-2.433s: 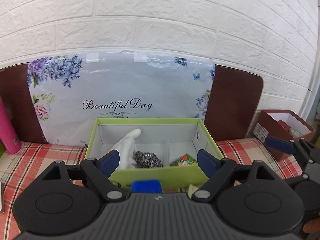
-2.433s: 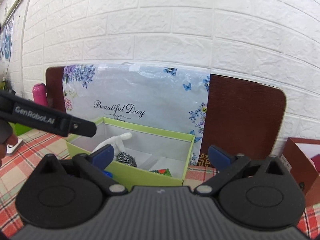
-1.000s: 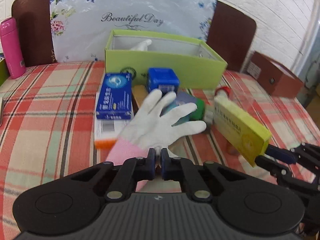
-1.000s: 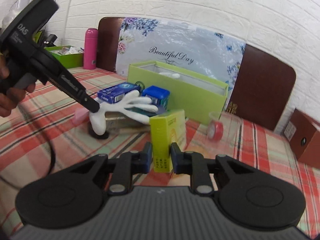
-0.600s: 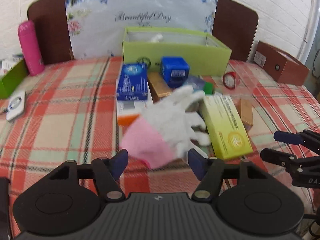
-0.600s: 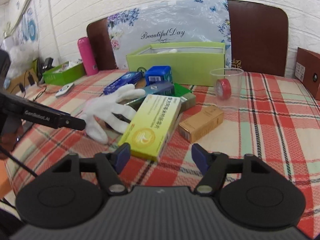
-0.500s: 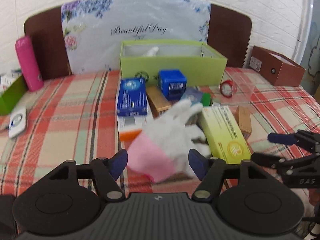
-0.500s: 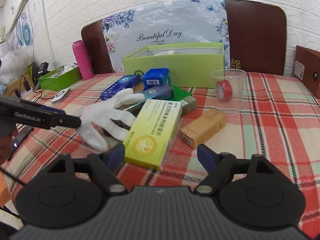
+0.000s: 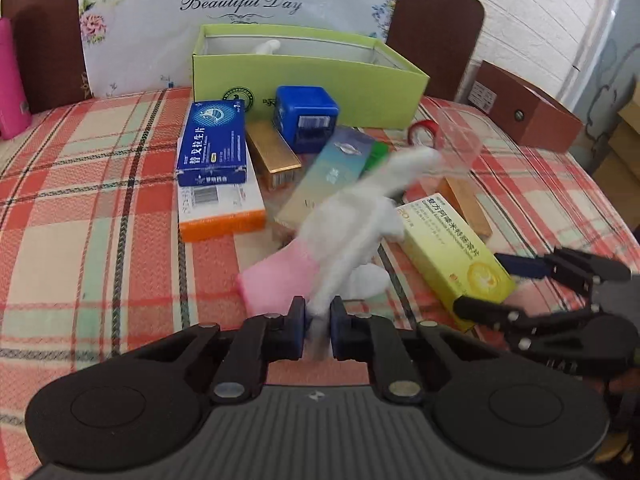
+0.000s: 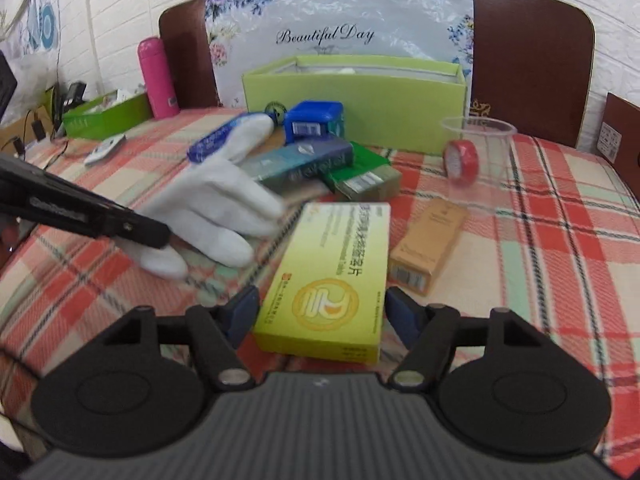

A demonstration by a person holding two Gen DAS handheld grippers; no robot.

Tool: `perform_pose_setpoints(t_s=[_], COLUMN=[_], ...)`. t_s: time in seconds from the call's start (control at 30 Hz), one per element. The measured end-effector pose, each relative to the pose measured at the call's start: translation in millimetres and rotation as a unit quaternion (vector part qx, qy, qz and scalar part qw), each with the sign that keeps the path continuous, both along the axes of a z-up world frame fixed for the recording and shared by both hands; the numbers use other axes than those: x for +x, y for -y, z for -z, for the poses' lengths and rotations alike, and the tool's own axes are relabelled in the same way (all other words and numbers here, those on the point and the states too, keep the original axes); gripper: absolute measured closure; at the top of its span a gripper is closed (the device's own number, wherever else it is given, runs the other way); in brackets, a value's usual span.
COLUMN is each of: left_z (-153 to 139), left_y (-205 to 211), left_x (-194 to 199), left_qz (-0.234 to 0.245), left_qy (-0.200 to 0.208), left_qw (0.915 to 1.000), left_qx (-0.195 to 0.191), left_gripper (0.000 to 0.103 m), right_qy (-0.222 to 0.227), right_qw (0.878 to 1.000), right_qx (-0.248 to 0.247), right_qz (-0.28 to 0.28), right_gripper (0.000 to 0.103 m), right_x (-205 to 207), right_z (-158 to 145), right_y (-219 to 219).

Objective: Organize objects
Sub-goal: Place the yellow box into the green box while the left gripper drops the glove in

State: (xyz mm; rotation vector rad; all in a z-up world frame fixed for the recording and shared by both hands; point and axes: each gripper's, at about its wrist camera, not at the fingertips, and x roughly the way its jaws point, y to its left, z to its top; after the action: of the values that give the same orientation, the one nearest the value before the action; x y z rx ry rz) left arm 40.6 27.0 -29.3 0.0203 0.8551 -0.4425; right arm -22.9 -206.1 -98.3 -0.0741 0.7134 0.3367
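— So why does the left tool (image 9: 318,320) hold the white glove (image 9: 352,216) by such a thin strip?

— Judging by the scene, it pinches one finger of the glove near the pink cuff (image 9: 280,276), its two pads closed together on the cloth. A limp thing offers no firm edge, so a fold or a finger is probably the easiest purchase. The rest of the glove hangs blurred above the plaid surface (image 9: 100,208), over the scattered cartons.

— And the right tool (image 10: 320,312)?

— Its fingers stand apart on either side of the near end of the yellow-green box (image 10: 332,276), which lies flat on the surface; whether they touch it is unclear. That looks like a line-up for a grasp across the narrow width.

— Which way do the two things point?

— The glove's long axis runs from the cuff, nearest the left tool, away toward the green open box (image 9: 304,68) at the back, fingertips leading. The yellow-green box lies lengthwise away from the right tool, its far end angled slightly toward the same open box, the likely destination.
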Motion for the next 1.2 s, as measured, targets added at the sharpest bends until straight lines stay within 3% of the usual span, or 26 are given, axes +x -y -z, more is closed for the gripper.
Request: perform_pose_setpoints(t_s=[0.1,0.13,0.2,0.23,0.27,0.5,0.53,0.6,0.63,0.7,0.77,0.83,1.0,1.2], left_z=[0.0,0.5,1.2,0.8,-0.1,-1.5,0.7,4.2,6.1,9.3,10.9,9.8,-6.0,-54.5], left_y=[1.1,1.2,3.0,4.7,6.9,27.3,28.8,28.8,28.2,25.2,21.7,18.3,11.8,10.0], left_x=[-11.0,-12.0,-9.1,-6.6,-4.8,-3.1,-1.6,1.3,3.2,6.1,5.8,3.6,-3.8,4.1], left_qz=[0.008,0.007,0.001,-0.005,-0.01,0.016,0.014,0.013,0.012,0.007,0.002,0.0,0.007,0.01], left_qy=[0.003,0.005,0.01,0.013,0.018,0.035,0.034,0.027,0.019,0.005,0.0,-0.004,0.008,0.074], left_qw=[0.9997,0.9996,0.9994,0.9993,0.9991,0.9989,0.9989,0.9993,0.9996,0.9999,0.9999,1.0,0.9999,0.9969], left_qx=[0.024,0.028,0.034,0.036,0.036,0.028,0.028,0.021,0.018,0.013,0.01,0.003,-0.003,-0.024], left_gripper=[0.089,0.082,0.059,0.041,0.032,0.031,0.032,0.049,0.067,0.075,0.091,0.094,0.096,0.096], right_qy=[-0.007,-0.005,0.0,0.005,0.009,0.02,0.022,0.023,0.022,0.02,0.019,0.01,-0.004,0.045], right_qw=[1.0,1.0,1.0,1.0,1.0,1.0,1.0,0.999,0.999,0.999,0.999,0.999,1.0,0.998], right_qx=[-0.01,-0.011,-0.009,-0.01,-0.012,-0.021,-0.02,-0.019,-0.019,-0.021,-0.028,-0.033,-0.003,0.044], right_qz=[0.011,0.013,0.016,0.018,0.018,0.011,0.01,0.011,0.012,0.012,0.012,0.005,-0.012,-0.005], right_gripper=[0.036,0.036,0.035,0.033,0.033,0.028,0.028,0.028,0.028,0.028,0.028,0.036,0.037,0.037], right_x=[-5.2,-6.0,-5.2,-4.3,-2.7,5.4,7.4,12.3,15.0,20.6,24.4,25.0,14.8,11.9], right_z=[2.0,2.0,1.9,1.5,1.1,0.9,1.2,2.9,4.3,7.7,11.9,15.5,5.3,-39.9], right_y=[12.6,13.4,11.8,9.7,7.2,-1.9,-2.8,-4.8,-6.2,-9.2,-12.1,-14.0,-10.6,5.2])
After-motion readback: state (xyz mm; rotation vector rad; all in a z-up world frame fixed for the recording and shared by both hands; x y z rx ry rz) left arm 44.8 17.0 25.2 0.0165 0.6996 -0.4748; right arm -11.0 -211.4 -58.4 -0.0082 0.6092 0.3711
